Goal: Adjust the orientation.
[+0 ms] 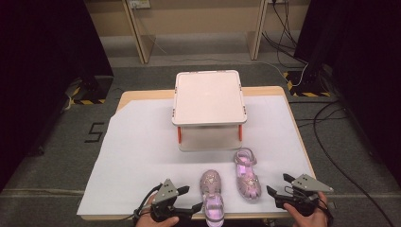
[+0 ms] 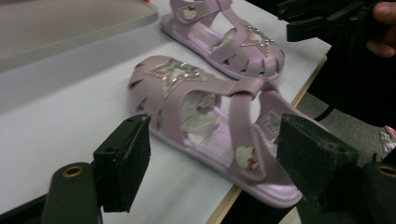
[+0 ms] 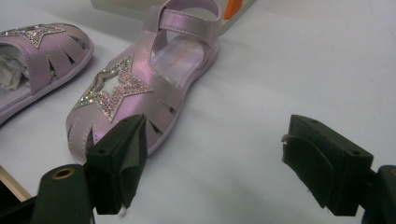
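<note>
I count two purple sandals on the desk (image 1: 142,142), one white box, and two grippers, one in each hand. The near sandal (image 1: 212,195) lies with its heel strap hanging over the desk's front edge and its toe pointing away from me, just beside my left gripper (image 1: 194,198). In the left gripper view this sandal (image 2: 210,126) sits between the two black jaws, which stand wide and do not press on it. The far sandal (image 1: 247,172) lies toe toward me, its heel close to the white box (image 1: 209,99), and the two sandals are near each other but apart. My right gripper (image 1: 278,185) rests at the desk's front right with its jaws wide and nothing between them; in the right gripper view the far sandal (image 3: 140,88) lies just beyond its left jaw. Each sandal carries one glittering star on its toe.
</note>
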Available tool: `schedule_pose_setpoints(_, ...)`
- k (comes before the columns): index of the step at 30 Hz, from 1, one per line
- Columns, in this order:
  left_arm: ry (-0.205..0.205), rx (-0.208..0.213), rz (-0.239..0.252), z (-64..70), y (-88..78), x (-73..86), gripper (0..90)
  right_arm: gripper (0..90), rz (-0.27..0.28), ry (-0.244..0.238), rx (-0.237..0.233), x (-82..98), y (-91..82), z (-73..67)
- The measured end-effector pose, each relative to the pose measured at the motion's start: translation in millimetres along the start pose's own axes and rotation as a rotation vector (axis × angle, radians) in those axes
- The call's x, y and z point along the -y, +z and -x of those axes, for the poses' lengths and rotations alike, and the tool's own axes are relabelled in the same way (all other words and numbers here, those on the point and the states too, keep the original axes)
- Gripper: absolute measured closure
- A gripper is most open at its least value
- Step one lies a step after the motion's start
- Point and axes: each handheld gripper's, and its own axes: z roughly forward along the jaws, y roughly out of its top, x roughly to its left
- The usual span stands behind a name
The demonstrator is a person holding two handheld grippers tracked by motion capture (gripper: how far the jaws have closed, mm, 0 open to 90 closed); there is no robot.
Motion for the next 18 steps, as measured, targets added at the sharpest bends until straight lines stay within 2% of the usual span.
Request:
schedule_pose_setpoints(6, 0.051, 0.010, -0.019, 7.3, 14.1, -6.9, 34.9, 22.1, -0.004, -0.002, 0.000, 0.2, 0.6, -0.2)
schedule_pose_setpoints(12, 0.065, 0.003, -0.023, 10.5, 20.9, -9.8, 36.0, 22.3, -0.007, -0.002, -0.001, 0.1, 0.7, -0.5)
schedule_pose_setpoints(13, 0.083, -0.008, -0.017, 11.5, 22.5, -10.6, 37.0, 22.5, -0.007, -0.005, -0.002, 0.1, 0.7, -0.8)
schedule_pose_setpoints(18, 0.115, -0.014, -0.017, 15.1, 25.9, -11.3, 38.9, 22.6, -0.006, -0.004, -0.004, 0.1, 0.9, -0.9)
